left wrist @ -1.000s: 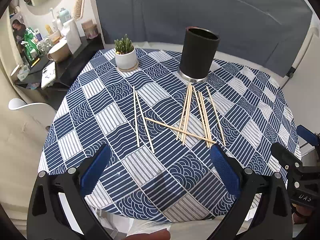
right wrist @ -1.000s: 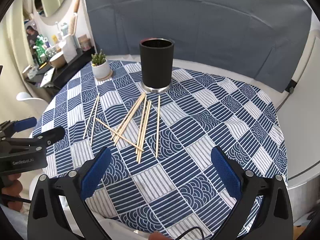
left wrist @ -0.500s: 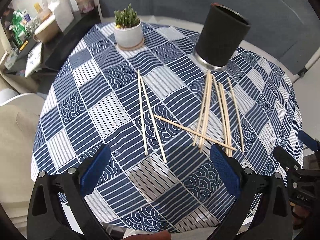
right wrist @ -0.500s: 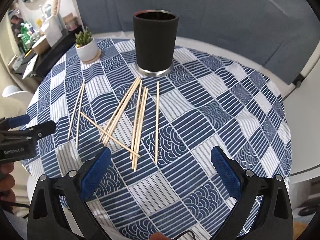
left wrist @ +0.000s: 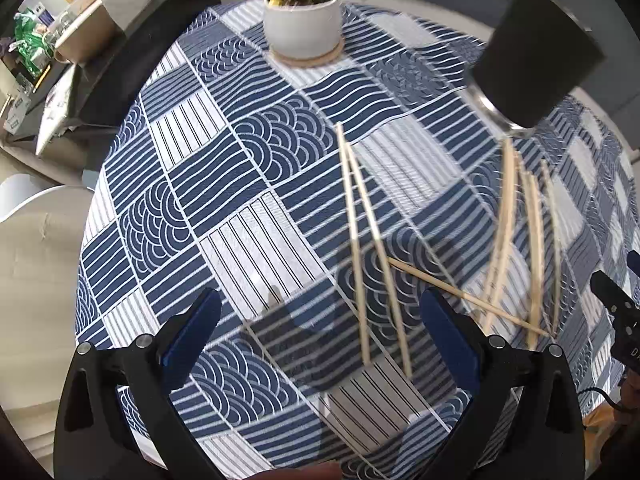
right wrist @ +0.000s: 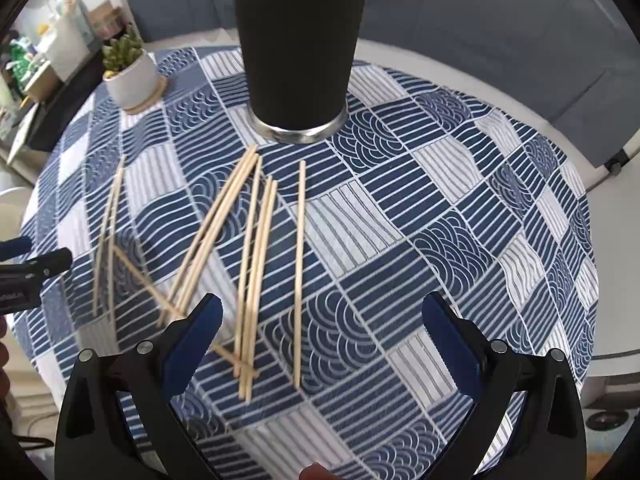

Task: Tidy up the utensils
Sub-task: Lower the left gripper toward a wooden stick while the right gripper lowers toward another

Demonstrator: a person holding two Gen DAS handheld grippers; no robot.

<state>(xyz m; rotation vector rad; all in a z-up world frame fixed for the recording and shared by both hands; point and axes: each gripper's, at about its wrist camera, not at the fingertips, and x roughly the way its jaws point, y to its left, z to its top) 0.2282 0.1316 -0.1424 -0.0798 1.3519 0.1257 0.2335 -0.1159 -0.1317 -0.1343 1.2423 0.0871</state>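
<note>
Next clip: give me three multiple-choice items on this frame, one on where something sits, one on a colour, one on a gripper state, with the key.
1. Where does the plant pot stand relative to the black holder in the right wrist view?
A. to its left
B. to its right
C. inside it

2. What colour is the plant pot?
A. red
B. white
C. black

3. How is the right gripper?
A. shut on a chopstick
B. shut on nothing
C. open, holding nothing

Key:
1 A, the pot sits on its coaster toward the left edge of the table, apart from the holder.
2 B, its wall is plain white under the green leaves.
3 C, its blue pads stand wide apart above the chopsticks, which all lie flat on the cloth.
</note>
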